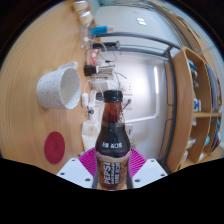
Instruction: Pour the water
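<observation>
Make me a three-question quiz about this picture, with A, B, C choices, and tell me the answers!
1. Where is the bottle?
A. Between the gripper's fingers
B. Lying on the table
C. On a shelf

2. What colour is the cup?
A. Red
B. White
C. Green

3. Is the bottle's cap on?
A. Yes, a blue cap
B. Yes, a white cap
C. No, the top is open

Answers:
1. A: the bottle stands upright in the gripper, with the pink pads pressed on both sides of it.
2. B: the cup, on the table beyond the bottle, is white.
3. C: the bottle's neck ends in an open rim with no cap on it.
</observation>
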A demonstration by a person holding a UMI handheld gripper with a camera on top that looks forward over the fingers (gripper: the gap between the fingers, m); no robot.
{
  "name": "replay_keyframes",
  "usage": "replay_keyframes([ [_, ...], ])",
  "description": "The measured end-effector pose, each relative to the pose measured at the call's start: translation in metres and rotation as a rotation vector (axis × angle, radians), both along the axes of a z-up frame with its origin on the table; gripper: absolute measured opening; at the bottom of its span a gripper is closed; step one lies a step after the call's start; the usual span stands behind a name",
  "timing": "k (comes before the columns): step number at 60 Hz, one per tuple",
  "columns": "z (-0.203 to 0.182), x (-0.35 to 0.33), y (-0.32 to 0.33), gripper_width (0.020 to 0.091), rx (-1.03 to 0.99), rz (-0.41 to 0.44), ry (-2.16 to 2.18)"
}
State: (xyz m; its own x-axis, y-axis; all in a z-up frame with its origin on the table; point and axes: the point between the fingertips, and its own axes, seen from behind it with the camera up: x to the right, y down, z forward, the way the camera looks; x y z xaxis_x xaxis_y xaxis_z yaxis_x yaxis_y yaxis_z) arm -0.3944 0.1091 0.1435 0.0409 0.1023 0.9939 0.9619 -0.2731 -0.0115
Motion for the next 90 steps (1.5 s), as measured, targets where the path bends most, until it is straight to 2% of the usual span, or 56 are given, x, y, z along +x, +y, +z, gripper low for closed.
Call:
replay_keyframes([
  [8, -0.006, -0.004, -0.01, 0.0407, 0.035, -0.051, 0.6],
  [10, 0.002, -0.004, -0.014, 0.0406, 0.022, -0.023, 0.742],
  [14, 0.007, -0.006, -0.017, 0.0406, 0.042, -0.032, 1.009],
  [26, 0.0, -0.003, -0.008, 0.0407, 0.093, -0.03, 1.448],
  [35, -0.014, -0.011, 0.001, 0.0406, 0.072, -0.02, 1.627],
  [46, -0.033, -0.013, 0.01, 0.0421, 0.08, -0.015, 1.616],
  [48, -0.03, -0.015, 0.01, 0.0422, 0.1, 0.015, 1.605],
  [58, -0.03, -0.016, 0.008, 0.0431, 0.122, 0.013, 1.586],
  [70, -0.032, -0.013, 0.008, 0.054, 0.124, -0.01, 1.6],
  [72, -0.034, -0.012, 0.006, 0.0578, 0.12, -0.03, 1.611],
  [78, -0.035, -0.006, -0.005, 0.0752, 0.134, -0.084, 1.61],
  [81, -0.035, -0.001, -0.013, 0.0802, 0.154, -0.109, 1.593],
  [90, -0.023, 0.003, -0.048, 0.0801, 0.222, -0.143, 1.554],
])
